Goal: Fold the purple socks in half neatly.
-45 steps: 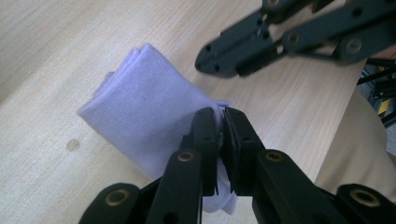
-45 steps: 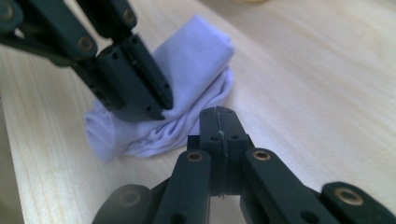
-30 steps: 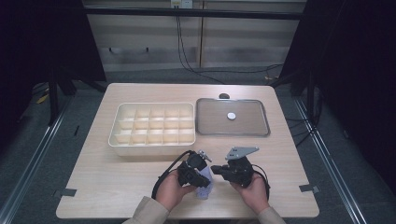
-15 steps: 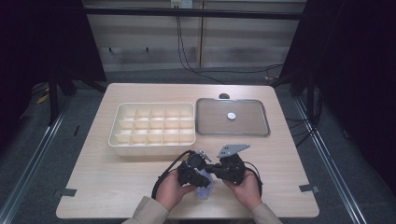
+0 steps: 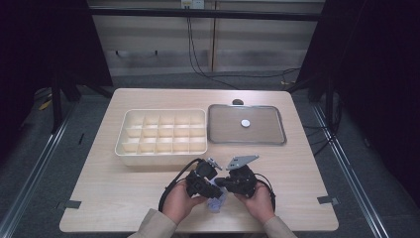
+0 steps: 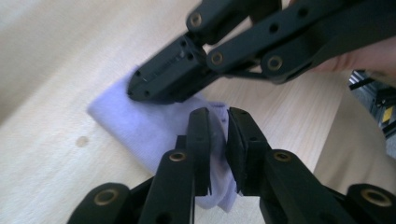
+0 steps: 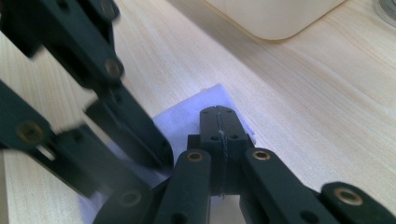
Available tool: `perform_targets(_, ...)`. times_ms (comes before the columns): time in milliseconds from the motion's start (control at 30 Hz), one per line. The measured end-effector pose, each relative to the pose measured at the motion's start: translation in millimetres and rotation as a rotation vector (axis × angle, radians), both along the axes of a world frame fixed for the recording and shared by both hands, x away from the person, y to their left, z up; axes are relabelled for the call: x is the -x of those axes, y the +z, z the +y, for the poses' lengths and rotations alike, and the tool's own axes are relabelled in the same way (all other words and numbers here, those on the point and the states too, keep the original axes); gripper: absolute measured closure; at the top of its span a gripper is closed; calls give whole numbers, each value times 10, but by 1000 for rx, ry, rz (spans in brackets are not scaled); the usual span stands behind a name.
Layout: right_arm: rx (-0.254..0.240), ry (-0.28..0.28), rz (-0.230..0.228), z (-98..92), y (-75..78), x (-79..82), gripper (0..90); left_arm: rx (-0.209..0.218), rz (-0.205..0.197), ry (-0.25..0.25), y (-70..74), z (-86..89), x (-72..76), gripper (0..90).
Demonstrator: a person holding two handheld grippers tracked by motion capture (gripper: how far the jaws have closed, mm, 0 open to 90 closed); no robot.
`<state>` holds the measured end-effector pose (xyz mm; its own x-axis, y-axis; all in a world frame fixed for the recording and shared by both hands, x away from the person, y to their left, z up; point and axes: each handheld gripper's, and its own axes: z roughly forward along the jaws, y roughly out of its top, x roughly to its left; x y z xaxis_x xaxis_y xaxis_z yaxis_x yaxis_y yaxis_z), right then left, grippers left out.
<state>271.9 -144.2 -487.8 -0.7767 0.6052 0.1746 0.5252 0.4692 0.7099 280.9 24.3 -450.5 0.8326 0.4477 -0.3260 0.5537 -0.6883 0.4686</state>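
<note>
The left gripper (image 6: 218,140) has just been opening its jaws, cloth (image 6: 140,126) between them in a narrow gap. The right gripper (image 7: 218,140) is clamped on the cloth's edge. Cloth lies low centre on the table (image 5: 124,198); since earlier, the right hand has closed in leftward.

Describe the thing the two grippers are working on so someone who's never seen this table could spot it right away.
Start at the wooden table and look at its near edge, in front of the cream compartment box and the metal tray. There, between the left gripper and the right gripper, lies a small folded cloth. It is the only soft, pale lilac thing on the table.
</note>
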Motion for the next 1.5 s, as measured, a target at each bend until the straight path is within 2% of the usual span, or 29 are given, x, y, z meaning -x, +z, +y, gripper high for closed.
perform_targets(33,-1,0,-1,-4,-2,-1,900,11,3,19,26,8,8,785)
perform_targets(133,0,-3,1,-13,-4,0,900,23,-11,20,114,70,-9,784)
perform_targets(200,2,-6,2,-23,-5,2,900,7,-14,29,142,110,-17,803)
perform_targets(267,0,-10,1,-23,-8,7,900,14,3,21,101,116,-11,811)
perform_targets(433,-1,-12,4,-22,-10,9,900,-38,29,-5,-115,33,57,801)
perform_targets(467,-2,-9,4,-24,-13,13,900,-19,37,6,-148,33,56,802)
perform_targets(500,2,-7,-1,-24,-13,17,900,-16,47,10,-150,42,50,803)
perform_targets(700,7,-15,-4,-29,-14,27,900,10,32,4,-36,56,98,774)
perform_targets(767,10,-17,-6,-32,-16,29,900,7,35,-10,-59,35,136,772)
perform_targets(833,10,-16,-4,-35,-16,29,900,-24,40,-18,-125,28,136,775)
perform_targets(933,10,-16,-8,-31,-17,34,900,-14,53,-3,-159,53,120,796)
perform_targets(1033,4,-17,-8,-35,-17,34,900,-25,49,-8,-139,52,131,793)
perform_targets(1100,2,-19,-13,-37,-12,41,900,-10,51,-11,-110,78,114,779)
perform_targets(1500,-35,-32,-29,-124,64,76,885,29,39,50,93,305,-28,670)
